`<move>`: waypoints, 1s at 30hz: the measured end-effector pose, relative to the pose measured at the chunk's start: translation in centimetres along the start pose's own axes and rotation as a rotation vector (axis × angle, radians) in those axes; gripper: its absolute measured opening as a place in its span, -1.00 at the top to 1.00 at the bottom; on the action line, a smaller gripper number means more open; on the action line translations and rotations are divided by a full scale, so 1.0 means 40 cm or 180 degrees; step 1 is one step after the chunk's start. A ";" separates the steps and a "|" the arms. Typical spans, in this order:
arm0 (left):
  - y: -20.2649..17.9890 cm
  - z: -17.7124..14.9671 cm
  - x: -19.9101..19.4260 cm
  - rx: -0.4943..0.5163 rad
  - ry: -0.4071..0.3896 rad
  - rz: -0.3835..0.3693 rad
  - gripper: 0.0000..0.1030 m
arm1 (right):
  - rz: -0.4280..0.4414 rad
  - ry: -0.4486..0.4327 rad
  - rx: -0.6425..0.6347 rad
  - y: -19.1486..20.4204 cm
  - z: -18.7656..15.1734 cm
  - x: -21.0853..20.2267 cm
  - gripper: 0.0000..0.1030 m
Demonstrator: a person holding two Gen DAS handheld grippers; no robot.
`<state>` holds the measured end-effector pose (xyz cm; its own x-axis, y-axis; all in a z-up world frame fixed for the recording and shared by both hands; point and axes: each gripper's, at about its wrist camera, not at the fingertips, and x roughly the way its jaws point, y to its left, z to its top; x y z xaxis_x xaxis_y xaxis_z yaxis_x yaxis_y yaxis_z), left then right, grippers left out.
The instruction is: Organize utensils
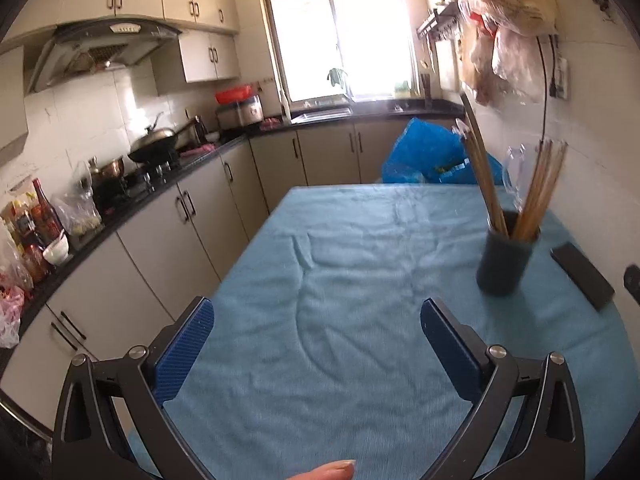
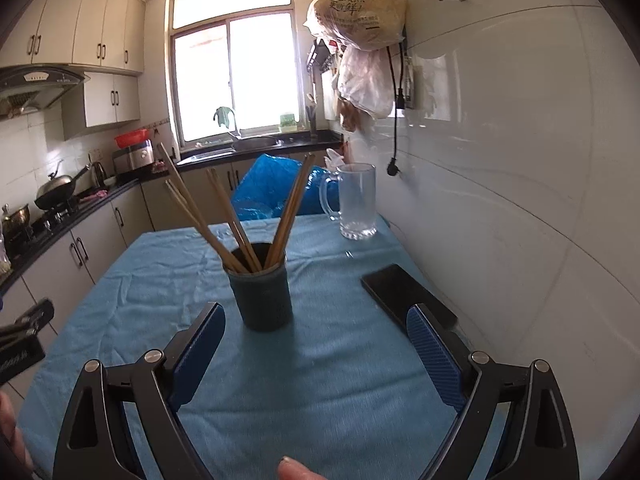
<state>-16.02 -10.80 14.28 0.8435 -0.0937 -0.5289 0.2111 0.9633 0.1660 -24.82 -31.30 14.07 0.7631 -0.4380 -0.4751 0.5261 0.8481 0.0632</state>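
Right wrist view: chopsticks already stand in the cup at 12 o'clock, both grippers wide and empty, little seemingly left

Table under a wrinkled blue cloth, dark cup of chopsticks, black phone, glass mug

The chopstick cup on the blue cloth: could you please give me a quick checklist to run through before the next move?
1. Right gripper open and empty: ok.
2. Left gripper open and empty: ok.
3. Dark cup upright on the blue cloth: ok.
4. Chopsticks all in the cup, leaning apart: ok.
5. Phone lying close beside the right finger: not ok.
6. Glass mug empty: cannot tell.
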 end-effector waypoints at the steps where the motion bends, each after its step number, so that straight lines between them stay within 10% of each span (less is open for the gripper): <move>1: 0.000 -0.010 -0.011 0.0031 -0.0010 0.0008 -0.99 | 0.0002 0.0011 0.0007 0.002 -0.004 -0.007 -0.84; 30: -0.015 -0.086 -0.101 0.0141 -0.0011 -0.0272 -0.99 | -0.0332 0.0137 -0.0066 0.048 -0.090 -0.111 -0.89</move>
<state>-21.27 -10.14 13.46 0.8232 -0.1760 -0.5398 0.3040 0.9396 0.1572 -28.54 -26.64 13.17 0.6875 -0.5115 -0.5155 0.5937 0.8046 -0.0066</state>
